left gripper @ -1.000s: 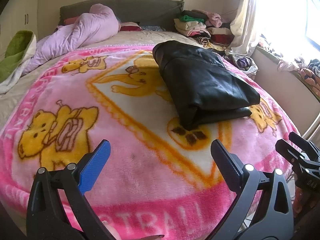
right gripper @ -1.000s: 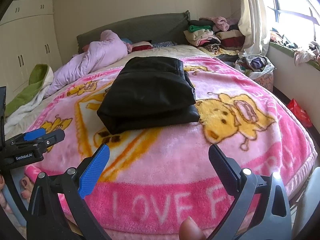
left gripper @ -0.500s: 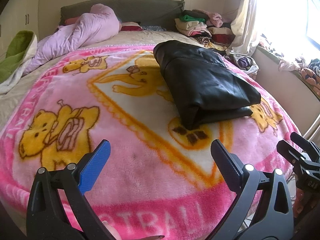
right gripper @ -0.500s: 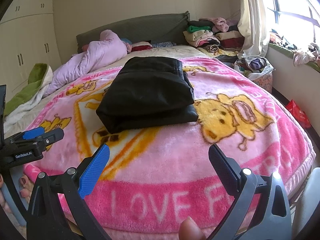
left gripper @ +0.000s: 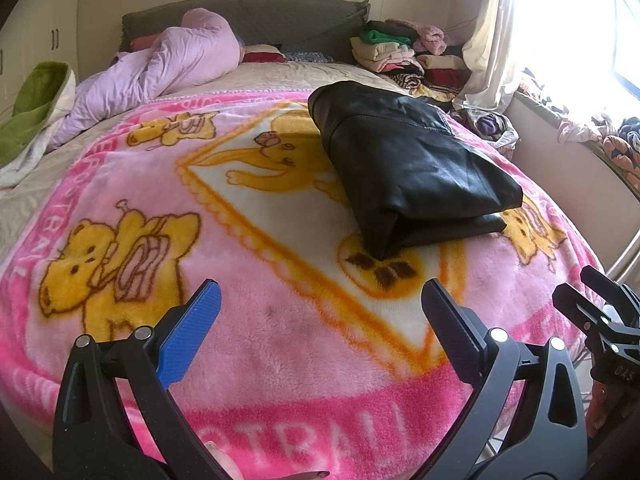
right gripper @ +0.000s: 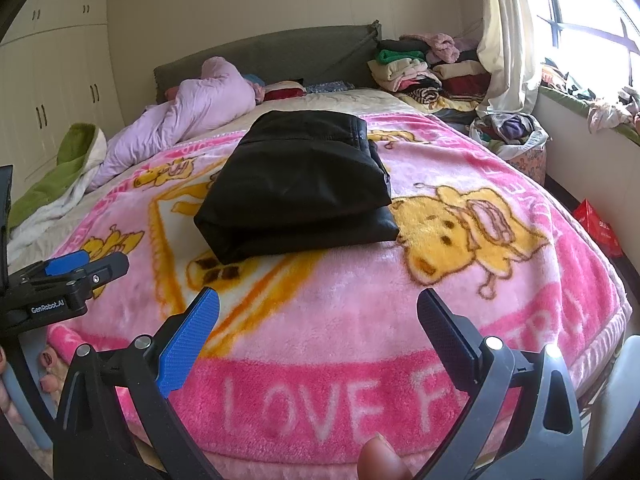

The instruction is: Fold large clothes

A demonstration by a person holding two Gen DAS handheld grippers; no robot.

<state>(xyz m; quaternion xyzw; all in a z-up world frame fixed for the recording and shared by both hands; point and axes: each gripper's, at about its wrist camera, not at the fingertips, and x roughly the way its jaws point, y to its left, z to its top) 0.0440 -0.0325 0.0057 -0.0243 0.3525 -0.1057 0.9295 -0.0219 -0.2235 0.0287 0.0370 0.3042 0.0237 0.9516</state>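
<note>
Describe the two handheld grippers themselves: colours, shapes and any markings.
Both are black plastic two-finger clamps with silver rivets at the joints. On the left gripper and the right gripper alike, one finger carries a textured blue pad and the other a dark pad. White lettering reading GenRobot.AI marks the left gripper's body. No cables or sleeves show.

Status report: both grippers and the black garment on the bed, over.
Left gripper open, empty. Right gripper open, empty. Black garment folded on pink blanket, untouched. Nothing in the way.

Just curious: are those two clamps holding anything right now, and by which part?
Nothing. Both the left gripper and right gripper are open, short of the folded black garment.
</note>
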